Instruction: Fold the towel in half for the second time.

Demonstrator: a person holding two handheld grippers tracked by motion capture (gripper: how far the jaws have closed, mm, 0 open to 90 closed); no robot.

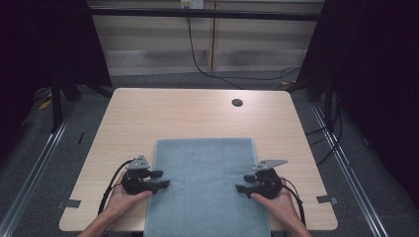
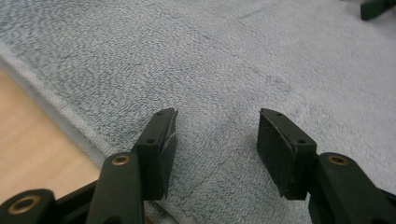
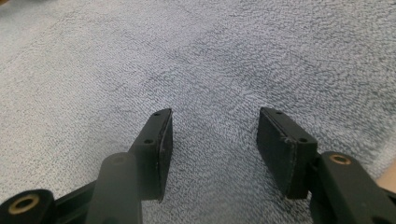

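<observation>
I see a grey-blue towel (image 1: 205,185) lying flat on the light wooden surface (image 1: 192,113), its near end running to the surface's near edge. No brand, label or writing can be read on the towel or on either tool.

My left gripper (image 1: 162,178) sits at the towel's left edge, pointing inward over the cloth. In the left gripper view its fingers (image 2: 159,149) stand wide apart with nothing between them, just above the terry pile, and the towel's hemmed edge (image 2: 56,109) runs close on their left with bare wood beyond.

My right gripper (image 1: 243,183) is near the towel's right edge, pointing inward toward the left one. In the right gripper view its fingers (image 3: 280,144) are equally spread, holding nothing, low over the cloth.

A dark round hole (image 1: 237,102) sits in the surface's far part, well apart from the towel.
</observation>
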